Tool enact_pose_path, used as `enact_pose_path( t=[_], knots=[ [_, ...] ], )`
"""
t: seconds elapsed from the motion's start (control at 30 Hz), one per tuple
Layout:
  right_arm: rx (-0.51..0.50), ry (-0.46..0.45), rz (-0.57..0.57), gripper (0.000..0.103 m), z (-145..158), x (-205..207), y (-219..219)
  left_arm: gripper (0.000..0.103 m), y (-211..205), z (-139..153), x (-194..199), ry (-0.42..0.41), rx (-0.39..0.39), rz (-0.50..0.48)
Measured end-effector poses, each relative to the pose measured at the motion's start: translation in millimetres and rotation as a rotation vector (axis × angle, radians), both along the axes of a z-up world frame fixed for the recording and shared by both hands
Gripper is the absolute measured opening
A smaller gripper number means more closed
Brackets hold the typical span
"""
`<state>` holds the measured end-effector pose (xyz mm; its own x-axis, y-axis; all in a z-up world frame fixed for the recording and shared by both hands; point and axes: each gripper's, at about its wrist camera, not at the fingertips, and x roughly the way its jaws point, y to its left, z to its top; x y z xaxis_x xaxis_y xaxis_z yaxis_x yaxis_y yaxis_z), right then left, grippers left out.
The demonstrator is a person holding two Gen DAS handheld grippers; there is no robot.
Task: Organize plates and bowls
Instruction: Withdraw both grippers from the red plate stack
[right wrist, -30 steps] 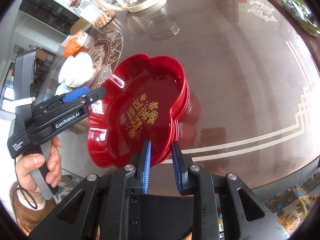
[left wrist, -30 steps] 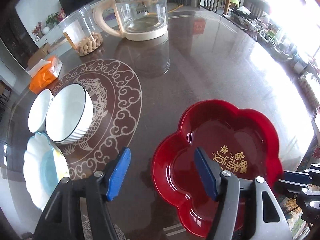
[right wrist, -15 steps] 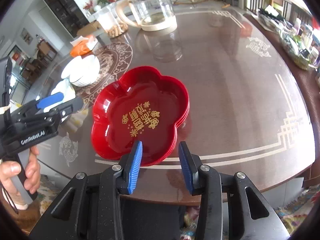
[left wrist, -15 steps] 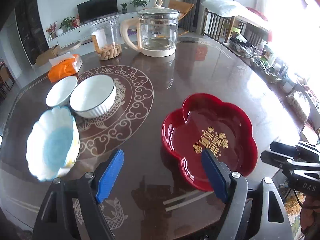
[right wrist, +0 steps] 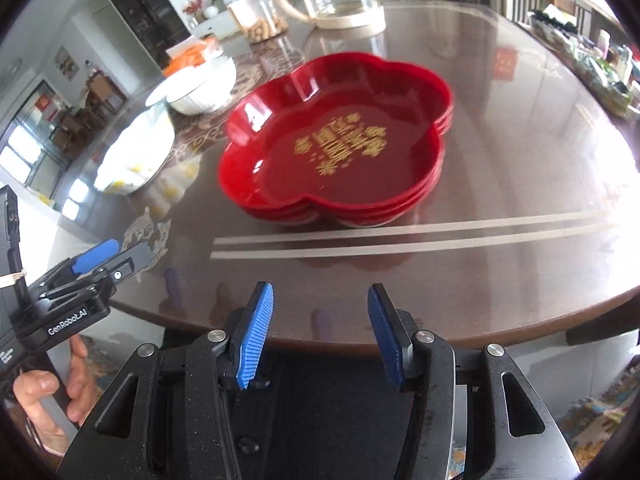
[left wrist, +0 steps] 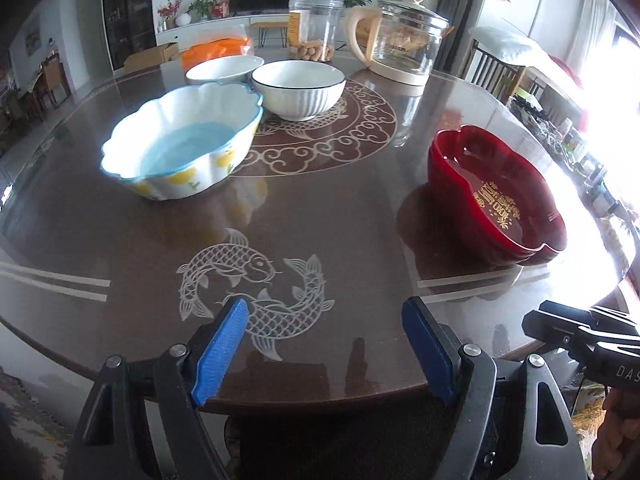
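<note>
A stack of red flower-shaped plates with gold lettering rests on the brown table; in the left wrist view the red plates lie at the right. A scalloped blue-and-white bowl with lemon prints stands at the left, and behind it a white ribbed bowl with a dark rim and a smaller white bowl. My left gripper hangs open over the near table edge, nothing between its pads. My right gripper is opening, its jaws empty, short of the red plates.
A glass kettle with a cream handle, a clear jar of snacks and an orange tissue pack stand at the far side. The table edge runs just ahead of my right gripper. A hand holds the left gripper's handle.
Both grippers have pulled back from the red plates toward the near table edge. The right gripper let go of the plates' rim and its jaws widened. The left swung away to the left.
</note>
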<state>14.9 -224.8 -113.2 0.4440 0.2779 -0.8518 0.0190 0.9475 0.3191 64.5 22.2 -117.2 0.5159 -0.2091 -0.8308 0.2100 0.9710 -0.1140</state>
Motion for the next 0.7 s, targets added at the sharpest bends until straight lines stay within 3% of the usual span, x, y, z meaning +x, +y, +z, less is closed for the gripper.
enact_pose_path(
  t=[0.1,0.17,0.27,0.4,0.47,0.57,0.63,0.7],
  knots=[
    [0.1,0.047,0.055,0.054,-6.4,18.3,23.1,0.079,14.8,0.1,-1.8,0.002,-0.027,0.036],
    [0.1,0.085,0.042,0.054,-14.7,31.3,33.0,0.079,24.6,-0.9,-4.8,0.0,-0.032,0.053],
    [0.078,0.099,0.004,0.054,-22.8,51.2,36.7,0.079,36.5,-3.3,-7.8,0.003,-0.035,0.079],
    [0.152,0.129,-0.106,0.05,-30.1,79.5,14.4,0.079,49.0,-9.5,-10.7,0.023,-0.058,0.108],
    [0.132,0.09,-0.193,0.048,-31.2,94.4,-1.6,0.079,53.8,-11.2,-11.4,0.032,-0.07,0.118],
    [-0.012,0.002,-0.327,0.052,-21.0,101.9,-22.0,0.079,59.7,-7.7,-14.1,0.026,-0.074,0.131],
    [0.048,-0.022,-0.328,0.052,-11.4,93.8,-28.4,0.079,62.5,-4.5,-17.0,0.008,-0.062,0.142],
    [0.038,-0.047,-0.284,0.057,-0.8,81.9,-22.2,0.08,62.6,-4.2,-16.1,0.005,-0.048,0.152]
  ],
)
